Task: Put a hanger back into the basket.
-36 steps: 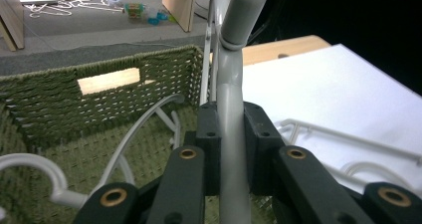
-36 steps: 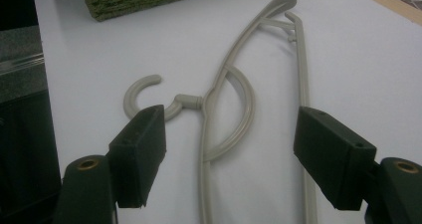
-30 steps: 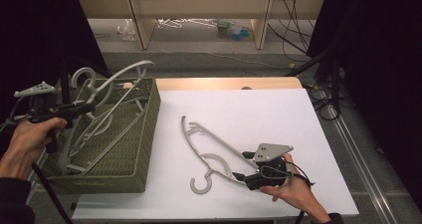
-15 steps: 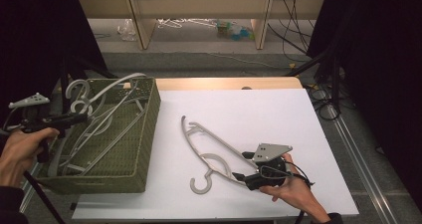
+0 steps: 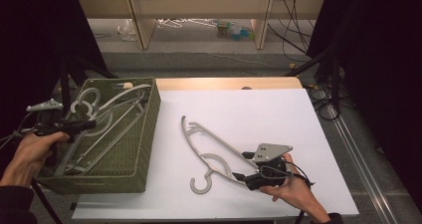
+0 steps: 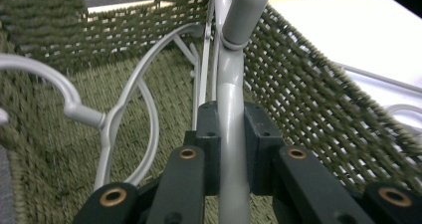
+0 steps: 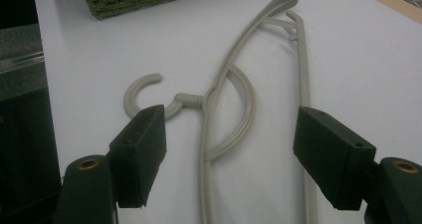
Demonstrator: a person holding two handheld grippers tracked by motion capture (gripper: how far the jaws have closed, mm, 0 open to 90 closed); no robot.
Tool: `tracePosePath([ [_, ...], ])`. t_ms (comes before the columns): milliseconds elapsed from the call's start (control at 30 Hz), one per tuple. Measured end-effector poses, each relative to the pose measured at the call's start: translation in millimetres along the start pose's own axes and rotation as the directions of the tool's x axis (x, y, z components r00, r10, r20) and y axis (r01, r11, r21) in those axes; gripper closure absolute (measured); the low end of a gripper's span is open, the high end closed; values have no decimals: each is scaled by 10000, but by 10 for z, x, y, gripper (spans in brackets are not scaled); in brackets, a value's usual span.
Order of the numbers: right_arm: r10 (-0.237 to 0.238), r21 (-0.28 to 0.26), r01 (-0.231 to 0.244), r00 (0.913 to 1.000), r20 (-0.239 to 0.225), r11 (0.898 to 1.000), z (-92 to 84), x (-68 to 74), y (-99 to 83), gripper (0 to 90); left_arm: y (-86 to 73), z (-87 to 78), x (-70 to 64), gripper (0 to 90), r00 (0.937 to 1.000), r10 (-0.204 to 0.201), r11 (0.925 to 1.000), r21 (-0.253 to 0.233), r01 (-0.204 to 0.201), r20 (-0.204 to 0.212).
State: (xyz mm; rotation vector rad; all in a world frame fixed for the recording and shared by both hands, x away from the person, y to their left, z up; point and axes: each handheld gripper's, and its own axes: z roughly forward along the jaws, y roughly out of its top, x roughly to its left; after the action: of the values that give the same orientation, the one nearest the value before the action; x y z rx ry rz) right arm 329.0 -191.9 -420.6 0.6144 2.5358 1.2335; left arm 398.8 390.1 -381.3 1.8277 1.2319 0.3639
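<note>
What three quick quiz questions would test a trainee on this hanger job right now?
1. True or false: the left hand-held gripper is shut on a grey plastic hanger over the green woven basket.
2. What lies between the right hand-held gripper's open jaws?
3. Multiple choice: the hanger on the white table is A) hanging, B) flat, C) in the basket.

Key:
1. True.
2. A second grey plastic hanger, not gripped.
3. B.

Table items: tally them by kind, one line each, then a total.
Grey plastic hangers lying on the white table: 1
Grey plastic hangers in the basket: at least 2, tangled
Green woven baskets: 1
Hand-held tools: 2, left, right
Total: at least 6
</note>
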Motion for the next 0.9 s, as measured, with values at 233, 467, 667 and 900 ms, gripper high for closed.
tracePosePath([
  [233,22,92,-22,10000,-20,10000,-6,5,3,298,-51,141,43,782,9971,-542,9974,456,567,-528],
  [467,3,-33,-3,10000,12,10000,1,-2,-3,298,-118,196,108,767,9882,-580,9924,993,724,-1416],
  [667,-24,-5,24,10000,9,10000,5,-3,-4,298,-132,198,137,758,9802,-511,9922,1024,717,-1914],
  [900,-14,-83,14,10000,8,10000,2,-1,-4,298,-193,107,204,662,9571,-539,9911,1019,861,-2848],
])
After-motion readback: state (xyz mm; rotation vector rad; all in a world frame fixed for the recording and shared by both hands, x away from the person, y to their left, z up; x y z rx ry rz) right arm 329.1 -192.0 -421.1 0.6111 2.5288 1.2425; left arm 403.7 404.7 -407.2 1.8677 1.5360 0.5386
